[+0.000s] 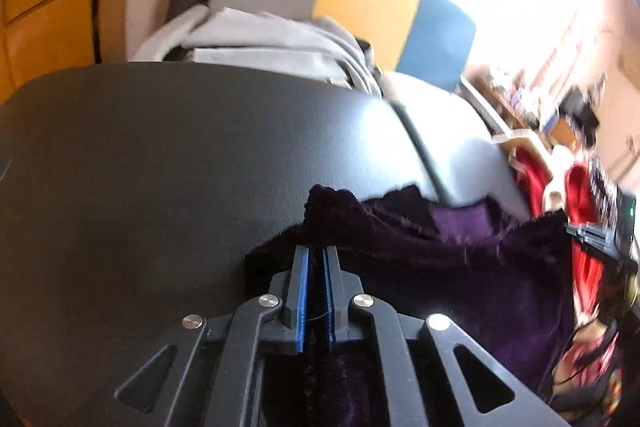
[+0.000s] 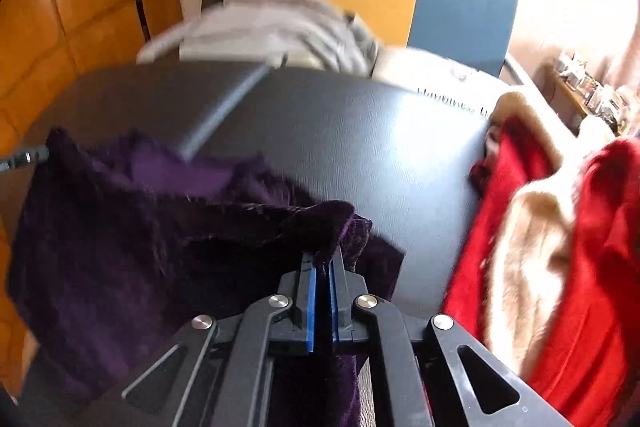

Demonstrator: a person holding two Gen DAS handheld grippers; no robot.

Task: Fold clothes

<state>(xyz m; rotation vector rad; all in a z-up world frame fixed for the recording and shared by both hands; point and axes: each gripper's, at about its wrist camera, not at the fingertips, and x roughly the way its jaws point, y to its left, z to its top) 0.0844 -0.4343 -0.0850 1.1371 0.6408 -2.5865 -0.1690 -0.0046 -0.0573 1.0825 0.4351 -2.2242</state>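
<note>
Blue-padded jaws of the left gripper (image 1: 316, 251) pinch one corner of the dark purple garment (image 1: 460, 267), and the right gripper (image 2: 323, 259) clamps another corner of it. Between them the purple cloth droops across the black table (image 2: 340, 147). Folded grey clothes (image 1: 272, 43) sit at the far edge; a red and cream garment (image 2: 560, 227) lies to the right

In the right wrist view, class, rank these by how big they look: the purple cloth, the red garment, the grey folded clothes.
1. purple cloth and red garment: alike in spread, both near the camera, so unranked.
2. grey folded clothes: smallest, though they lie farther away.
</note>
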